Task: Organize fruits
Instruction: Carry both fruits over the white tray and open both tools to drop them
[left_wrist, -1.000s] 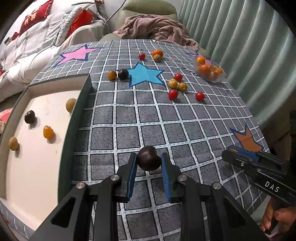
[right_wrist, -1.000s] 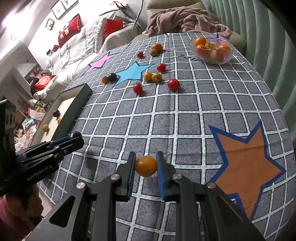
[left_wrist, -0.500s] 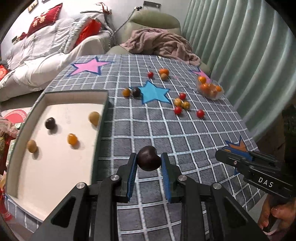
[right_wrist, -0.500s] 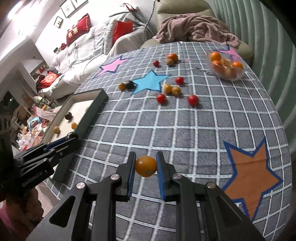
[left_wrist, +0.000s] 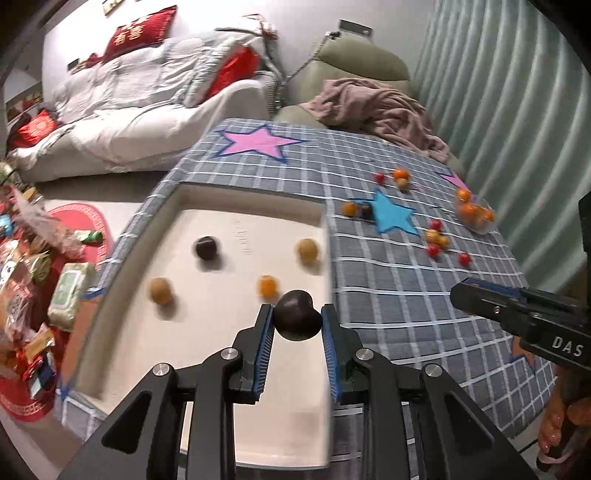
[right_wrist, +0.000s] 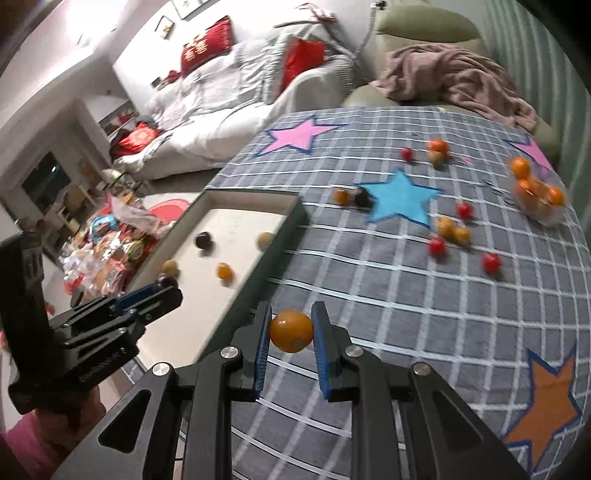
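The left gripper (left_wrist: 297, 322) is clamped on a smooth, round dark fruit (left_wrist: 297, 320), low centre of frame over the white tray (left_wrist: 236, 229). The right gripper (right_wrist: 291, 331) is clamped on a glossy round orange fruit (right_wrist: 291, 331), low centre over the checked cloth worktop (right_wrist: 388, 295). Neither has a long axis.

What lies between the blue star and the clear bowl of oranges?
Between the blue star and the clear bowl, one red tomato lies on the cloth, seen in the right wrist view.

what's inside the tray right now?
Four loose fruits lie in the tray: a dark one, a tan one, an orange one and another tan one. The left claw and its dark fruit cover part of the near floor.
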